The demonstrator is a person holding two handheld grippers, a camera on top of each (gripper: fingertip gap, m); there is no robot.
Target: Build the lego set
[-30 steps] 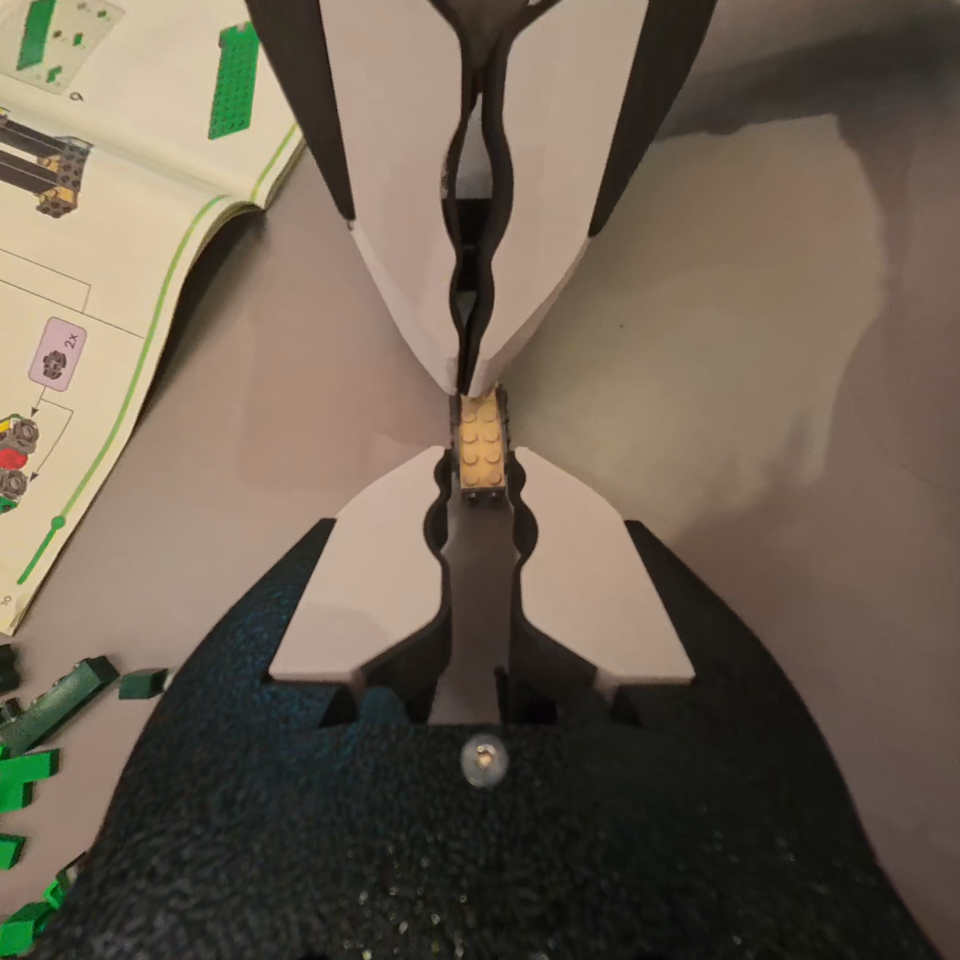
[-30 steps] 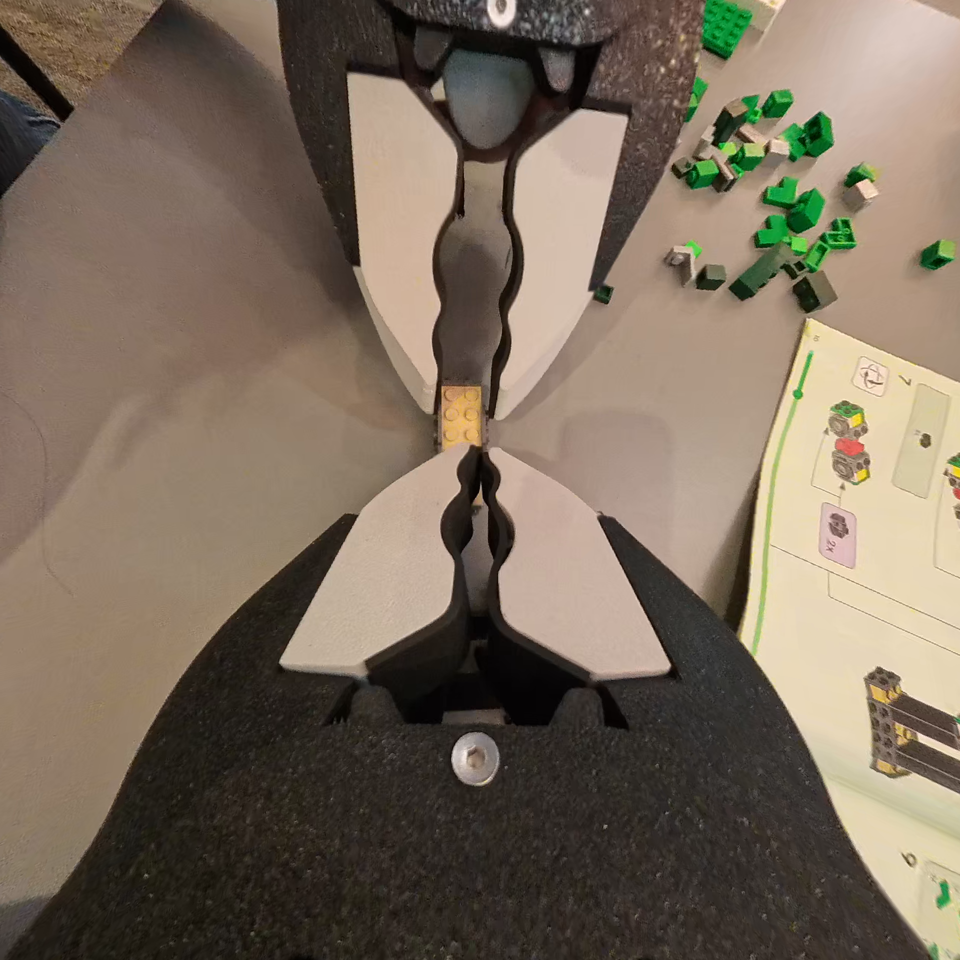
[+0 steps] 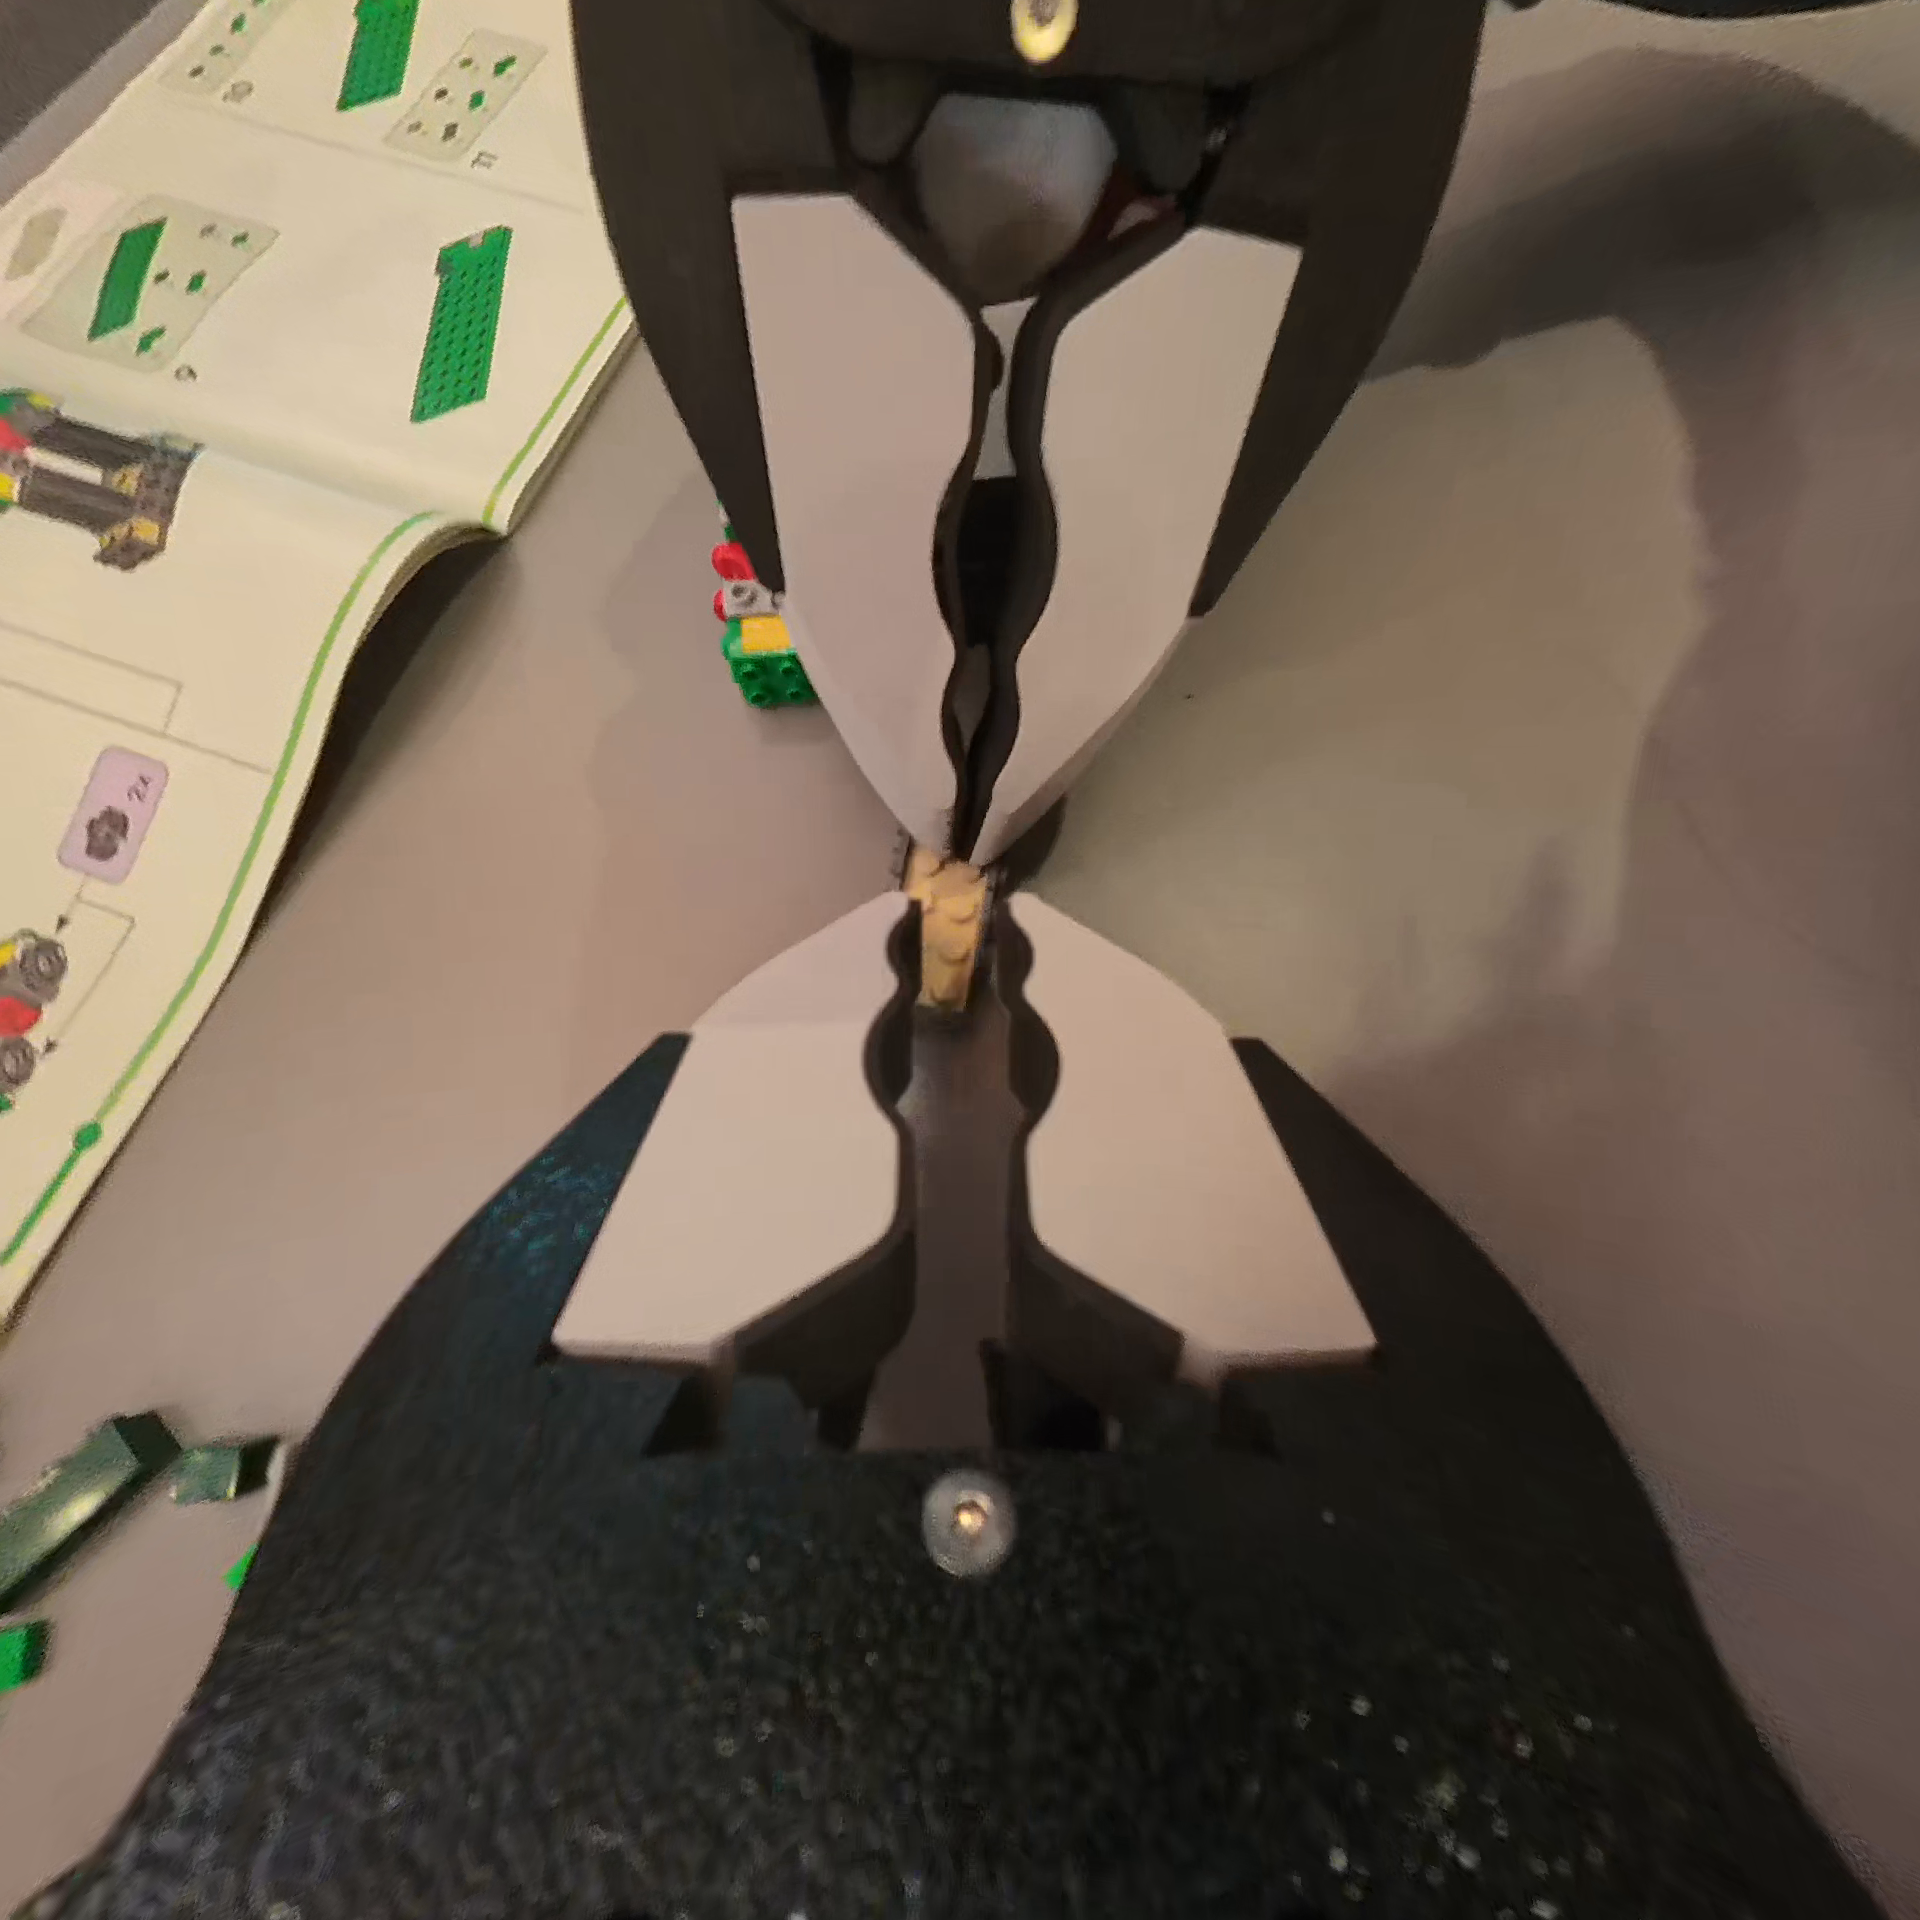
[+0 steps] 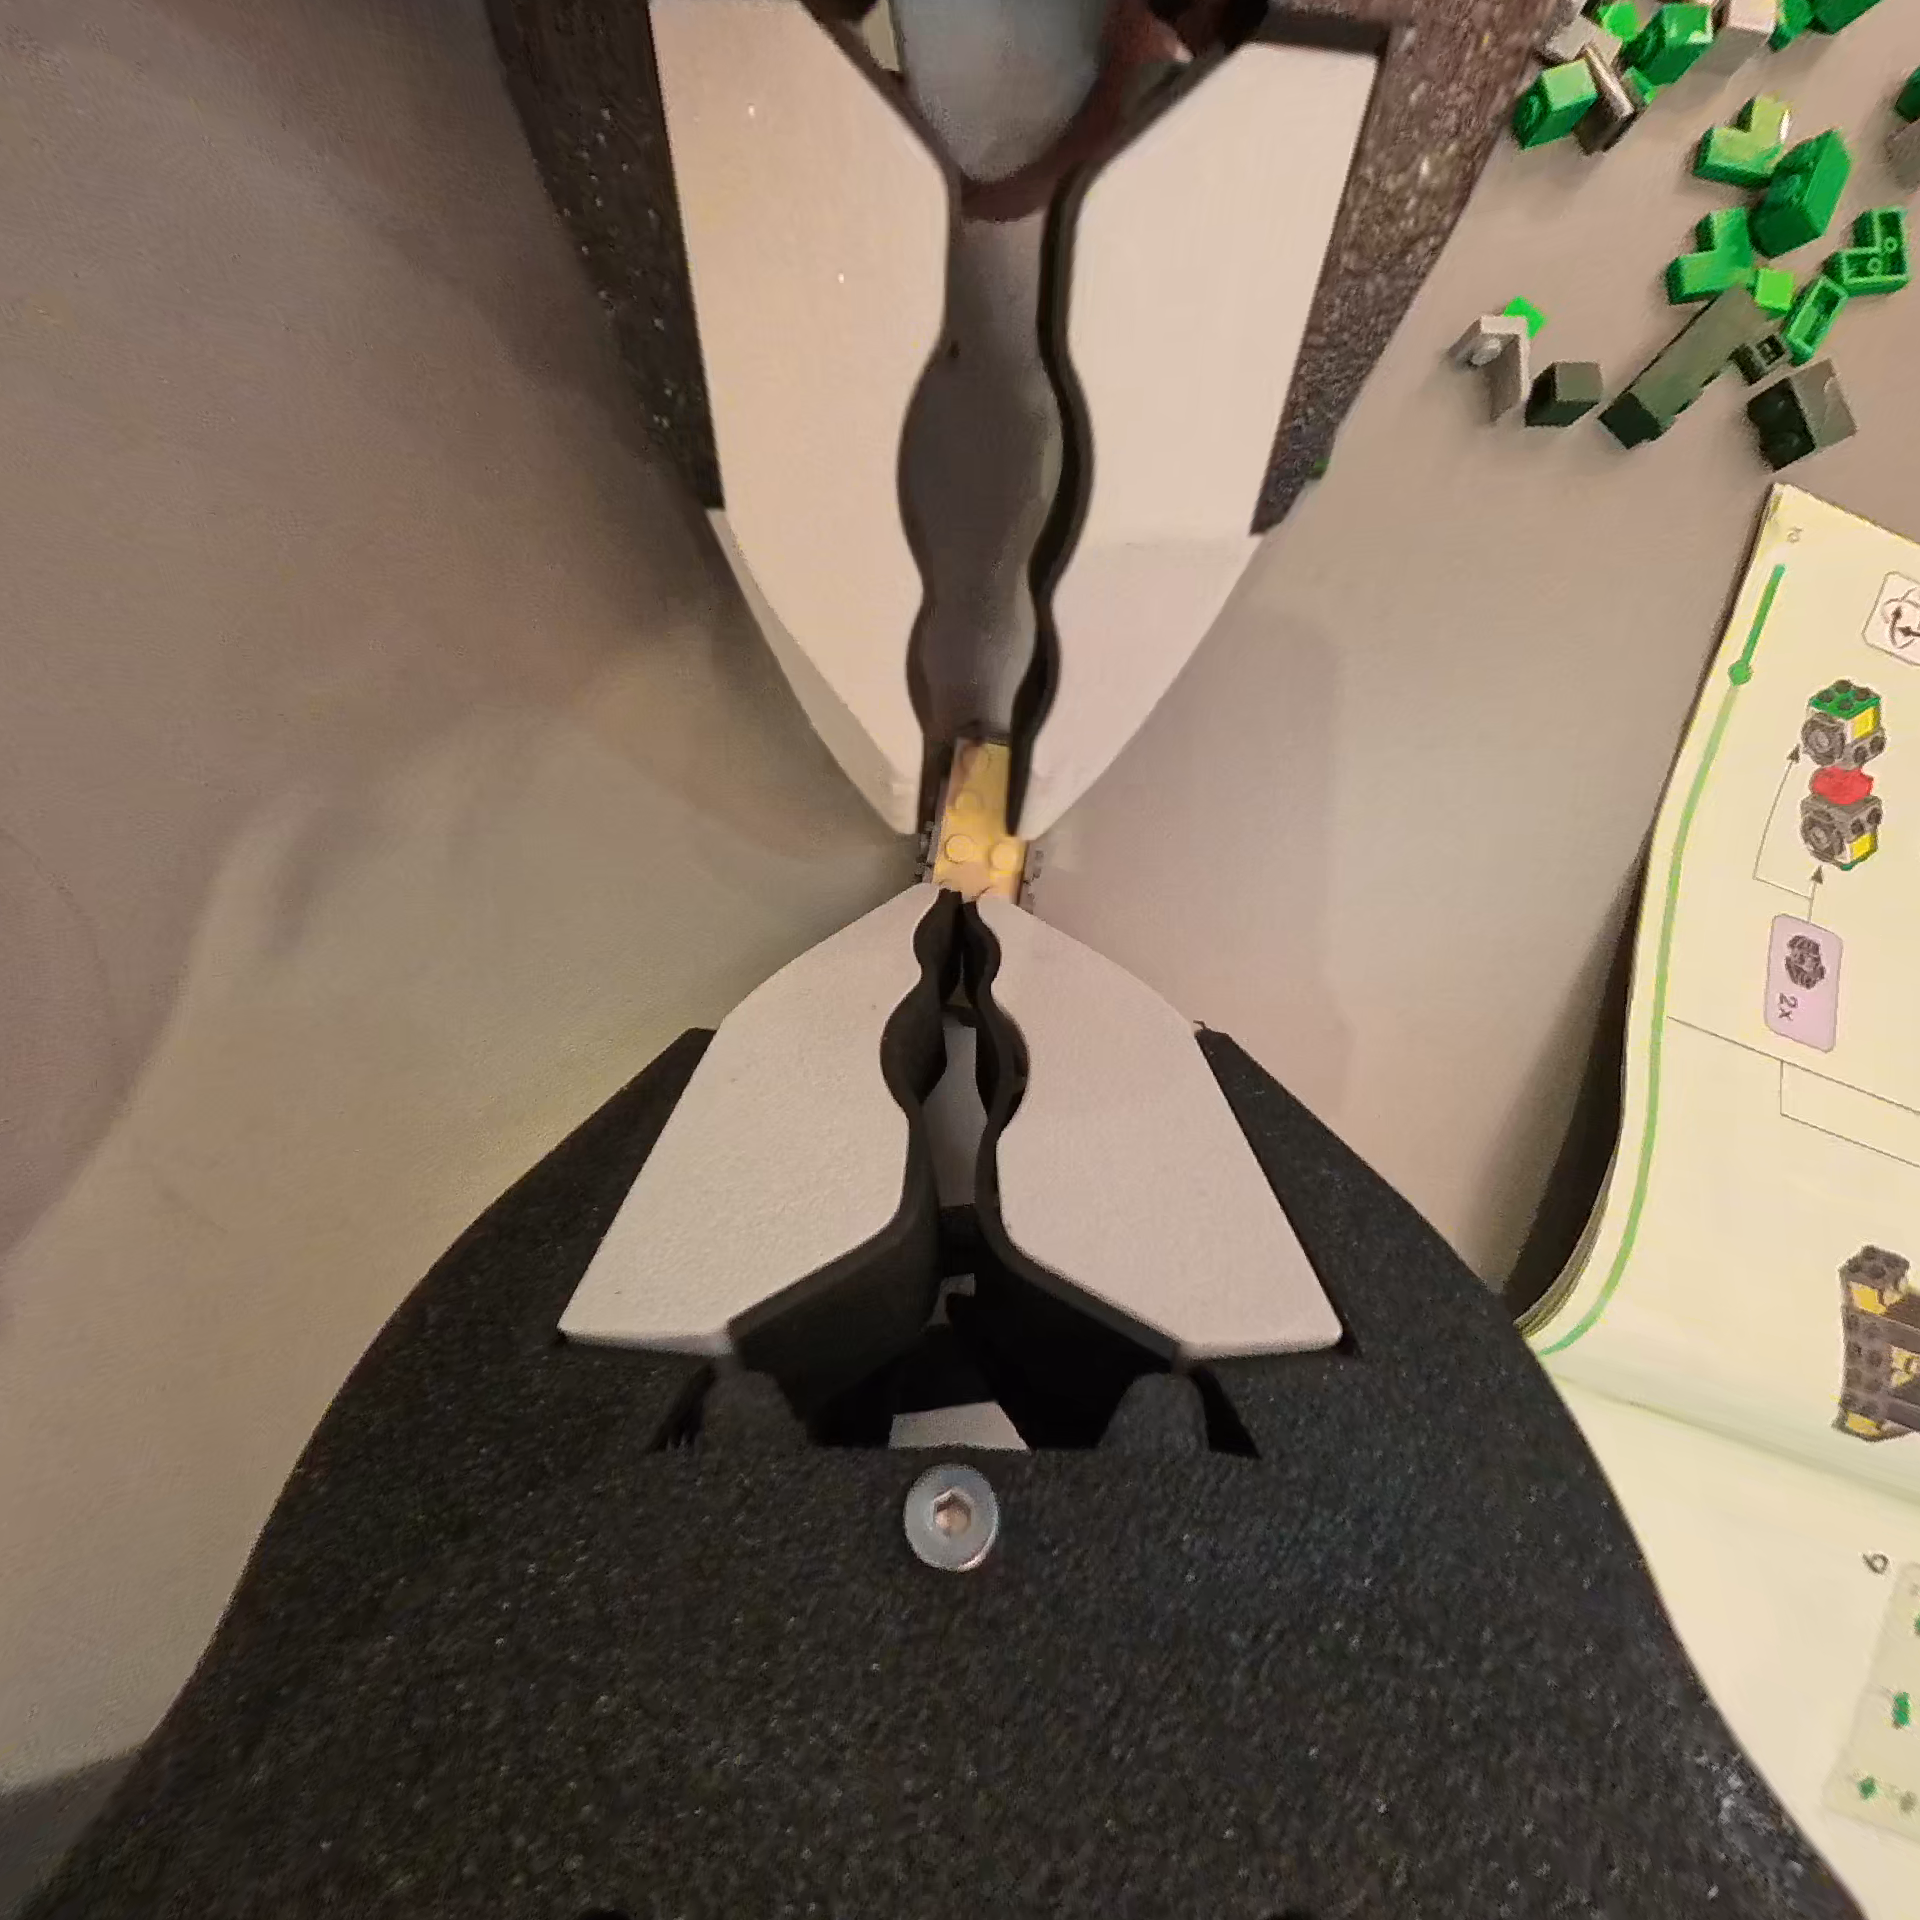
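Note:
My left gripper (image 3: 953, 904) is shut on a small tan studded brick (image 3: 943, 940), which has dark parts along its sides, and holds it above the grey table. My right gripper (image 4: 958, 906) is shut, its tips pressed against the near end of that tan brick (image 4: 975, 831). The two grippers face each other tip to tip. The right gripper (image 3: 968, 840) shows at the top of the left wrist view. The left gripper (image 4: 971, 826) shows at the top of the right wrist view. I cannot tell whether the right fingers pinch any part of the brick.
An open instruction booklet (image 3: 260, 436) lies on the table; it also shows in the right wrist view (image 4: 1787, 1091). A small green, yellow, red and grey assembly (image 3: 764, 644) stands beside the right gripper. Loose green and dark bricks (image 4: 1756, 239) lie scattered, some in the left wrist view (image 3: 83, 1475). Left and right tips are no more than a few centimetres apart.
Both grippers stay tip to tip. The tan brick has tilted between the left fingers. The views have shifted, and the small coloured assembly has come into sight.

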